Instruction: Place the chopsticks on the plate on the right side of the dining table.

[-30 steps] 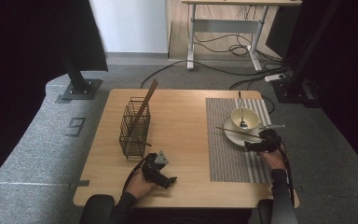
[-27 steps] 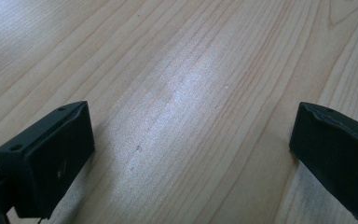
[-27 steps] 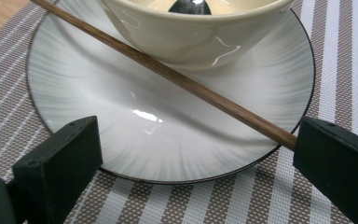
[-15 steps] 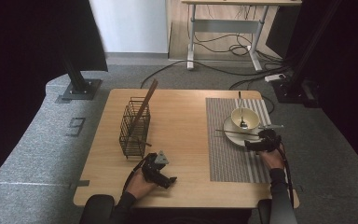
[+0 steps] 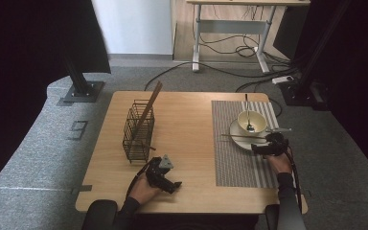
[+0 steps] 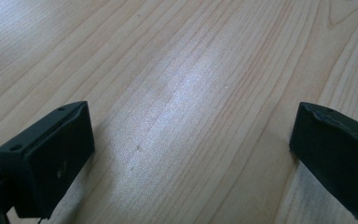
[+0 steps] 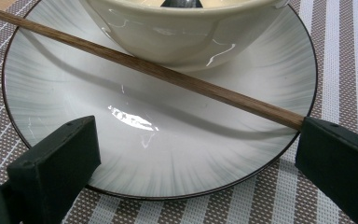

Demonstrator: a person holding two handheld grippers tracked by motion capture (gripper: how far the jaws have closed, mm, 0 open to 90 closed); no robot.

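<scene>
The left gripper (image 5: 162, 173) rests low over bare table (image 5: 187, 143) near the wire basket (image 5: 138, 129), jaws spread wide, unmoved since a second ago. The right gripper (image 7: 196, 154), jaws apart, has edged closer over the plate (image 7: 158, 154); the chopstick (image 7: 135, 63) seems to touch one jaw.

Soft overhead light glares on the plate (image 7: 158, 135); dark surroundings, blurred near jaws.
</scene>
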